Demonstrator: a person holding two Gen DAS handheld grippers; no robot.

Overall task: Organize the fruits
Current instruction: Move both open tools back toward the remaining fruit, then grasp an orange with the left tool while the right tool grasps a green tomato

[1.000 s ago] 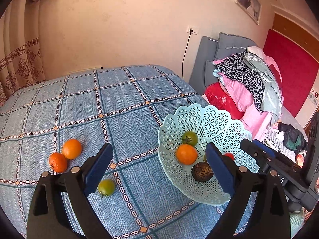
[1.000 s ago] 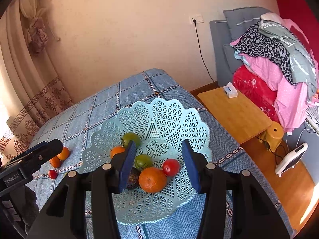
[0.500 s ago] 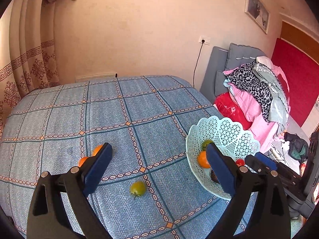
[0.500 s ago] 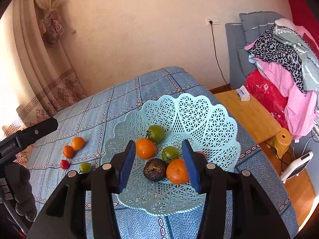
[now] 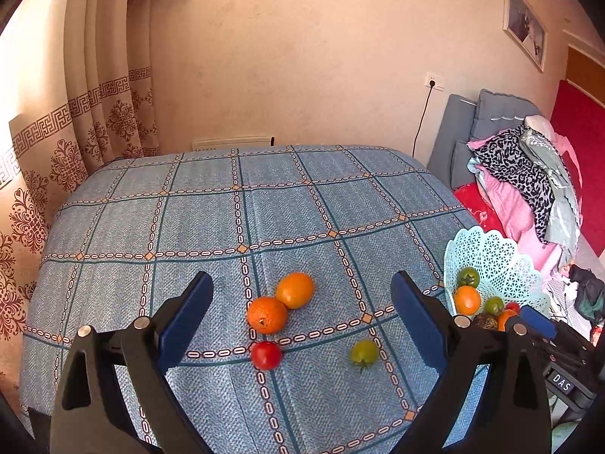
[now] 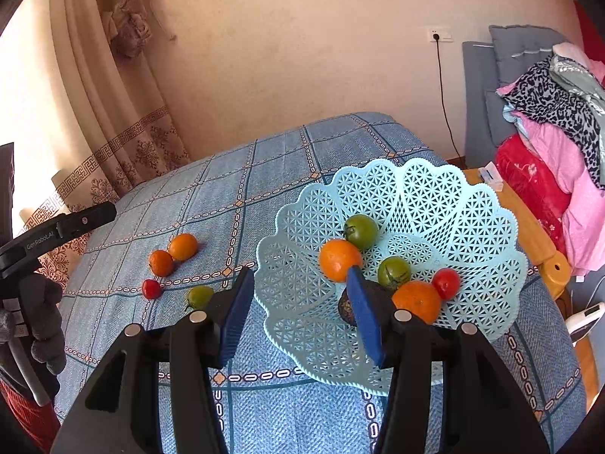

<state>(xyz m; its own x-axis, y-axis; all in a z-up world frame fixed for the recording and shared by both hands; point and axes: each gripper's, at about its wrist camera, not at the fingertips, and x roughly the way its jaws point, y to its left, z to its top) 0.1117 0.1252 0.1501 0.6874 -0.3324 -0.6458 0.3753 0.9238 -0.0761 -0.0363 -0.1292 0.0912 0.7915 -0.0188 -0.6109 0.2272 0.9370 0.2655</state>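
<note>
- We see a woven, matt tablecloth (image 5: 287,208).
- We see a glossy plastic lattice basket (image 6: 427,196).
- Our oranges (image 5: 266,314) look dimpled; the red tomato (image 5: 266,355) looks smooth and shiny.
- The left gripper (image 5: 300,317) has matt black plastic arms and metal rivets.

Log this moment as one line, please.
left gripper: open, empty | right gripper: open, empty | basket: six fruits | tablecloth: four loose

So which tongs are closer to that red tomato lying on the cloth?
Left. The left tongs hang open right over the red tomato; the right tongs hover open by the basket.
</note>
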